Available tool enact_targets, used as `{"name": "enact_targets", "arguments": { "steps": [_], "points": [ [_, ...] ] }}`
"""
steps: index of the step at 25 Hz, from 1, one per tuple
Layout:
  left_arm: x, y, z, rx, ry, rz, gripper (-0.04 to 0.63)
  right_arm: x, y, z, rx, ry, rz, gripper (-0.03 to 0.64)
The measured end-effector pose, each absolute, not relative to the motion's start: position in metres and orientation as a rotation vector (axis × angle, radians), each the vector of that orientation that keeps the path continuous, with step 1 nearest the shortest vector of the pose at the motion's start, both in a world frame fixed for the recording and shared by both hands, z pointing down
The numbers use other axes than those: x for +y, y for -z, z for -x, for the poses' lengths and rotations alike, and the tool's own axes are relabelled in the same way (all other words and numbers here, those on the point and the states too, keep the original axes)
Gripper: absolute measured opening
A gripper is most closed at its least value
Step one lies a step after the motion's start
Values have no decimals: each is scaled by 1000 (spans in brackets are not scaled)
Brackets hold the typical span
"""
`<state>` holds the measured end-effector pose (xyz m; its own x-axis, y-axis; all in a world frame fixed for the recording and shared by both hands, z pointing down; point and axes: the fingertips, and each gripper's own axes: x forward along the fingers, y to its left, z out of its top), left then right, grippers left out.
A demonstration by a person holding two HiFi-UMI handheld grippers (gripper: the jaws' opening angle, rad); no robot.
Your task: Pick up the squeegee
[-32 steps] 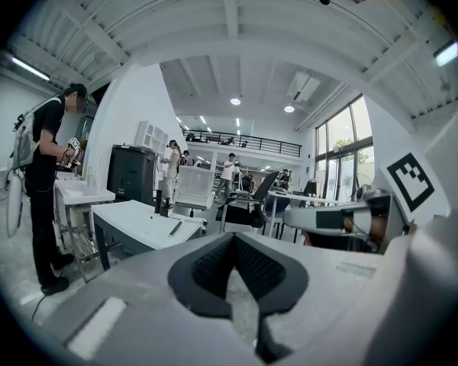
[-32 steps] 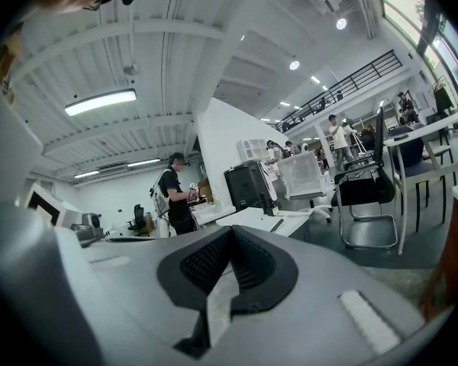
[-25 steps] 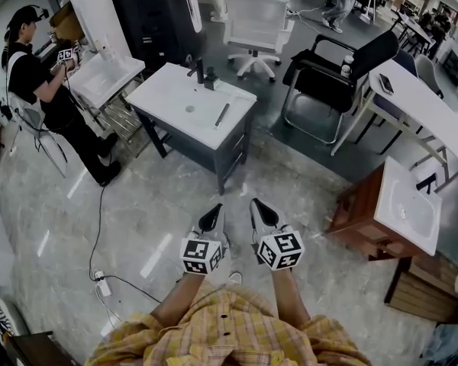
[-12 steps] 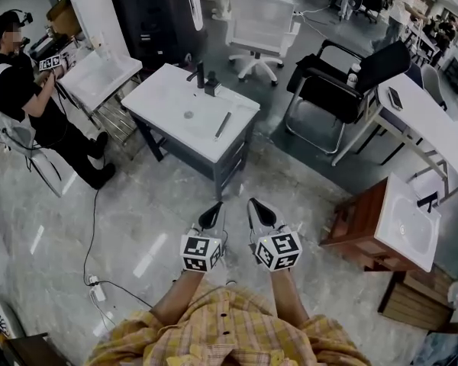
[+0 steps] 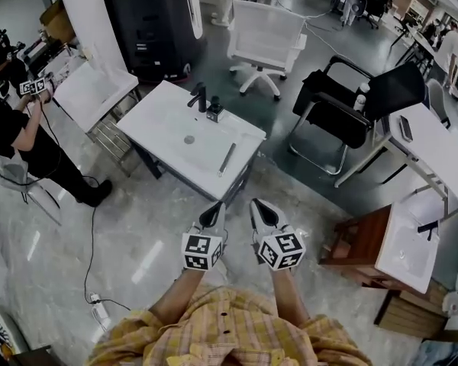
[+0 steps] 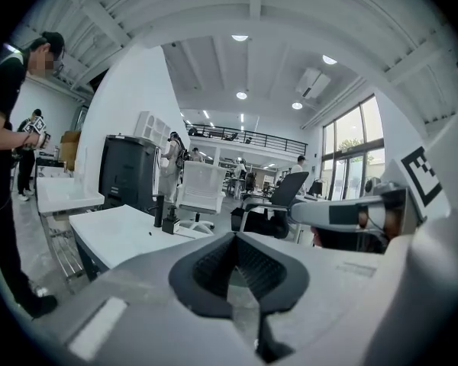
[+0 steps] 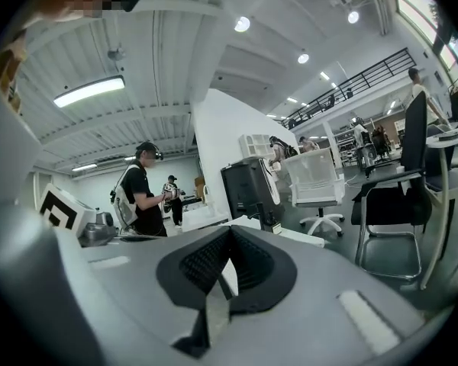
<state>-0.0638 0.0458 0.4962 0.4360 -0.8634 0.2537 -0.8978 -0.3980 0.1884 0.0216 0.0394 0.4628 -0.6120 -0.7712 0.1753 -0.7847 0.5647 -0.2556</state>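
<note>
Workshop floor, with a white sink bench set ahead.
The squeegee is laid on the bench right of the basin, below a black faucet. The left tongs and right tongs are held together, empty, short of the bench, the left just eased slightly apart.

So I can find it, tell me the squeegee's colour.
The squeegee is grey, lying on the white vanity top; head view shows it best.

Bare floor ahead, open right up to sink vanity. Open countertop around squeegee, reachable from above; faucet upright at far edge. Black chair crowding right side, wooden cabinet nearer right, person far left.
</note>
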Motion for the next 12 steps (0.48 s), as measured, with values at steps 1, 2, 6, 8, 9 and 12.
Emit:
{"name": "enact_targets", "arguments": {
  "steps": [1,2,6,8,9,12],
  "points": [
    [32,-496,67,-1511,-170,-2398,-5,27,-463,-18,-2735,-485,-1366,0],
    [19,-495,70,-1505,-173,-2401,-5,14,-463,-14,-2730,-487,-1372,0],
    [-27,-497,82,-1472,-186,-2417,-3,-31,-465,0,-2718,-491,-1392,0],
    [-46,-498,87,-1452,-190,-2421,-3,-50,-466,5,-2712,-497,-1413,0],
    [-54,-498,88,-1443,-192,-2425,-3,-59,-466,7,-2709,-501,-1426,0],
    [-73,-503,92,-1418,-202,-2432,-3,-79,-467,10,-2696,-510,-1461,0]
  ]
}}
